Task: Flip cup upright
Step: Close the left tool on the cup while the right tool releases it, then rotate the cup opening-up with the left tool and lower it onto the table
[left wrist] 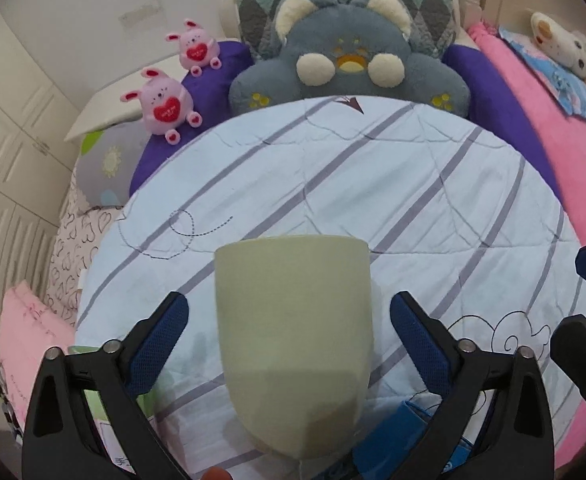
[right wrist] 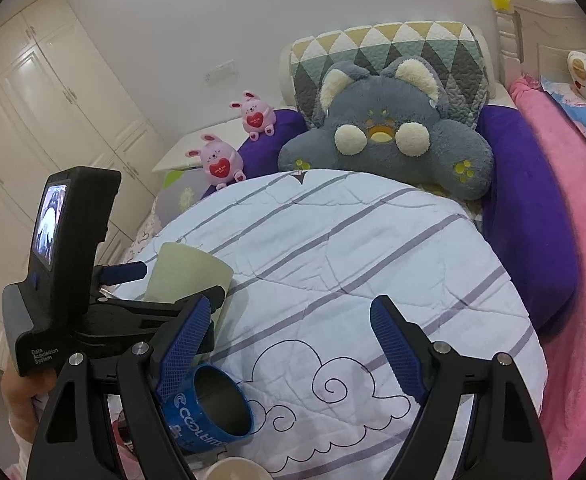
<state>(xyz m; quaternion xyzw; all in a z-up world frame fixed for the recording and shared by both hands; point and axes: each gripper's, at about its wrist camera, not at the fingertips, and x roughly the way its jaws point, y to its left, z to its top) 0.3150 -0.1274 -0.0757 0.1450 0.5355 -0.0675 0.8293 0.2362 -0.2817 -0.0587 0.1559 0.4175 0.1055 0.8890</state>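
A pale green cup (left wrist: 293,332) stands on the light blue striped quilt (left wrist: 373,184), wide end up. My left gripper (left wrist: 289,316) is open, its blue pads either side of the cup with gaps on both sides. In the right wrist view the same cup (right wrist: 185,272) shows behind the left gripper body (right wrist: 69,264), at the left. My right gripper (right wrist: 289,336) is open and empty over the quilt (right wrist: 353,248).
A blue cup (right wrist: 213,412) with white lettering lies on its side by my right gripper's left finger. A white rim (right wrist: 233,468) shows at the bottom edge. Plush toys (left wrist: 341,60) and pillows line the far side; a pink blanket (left wrist: 565,128) lies right.
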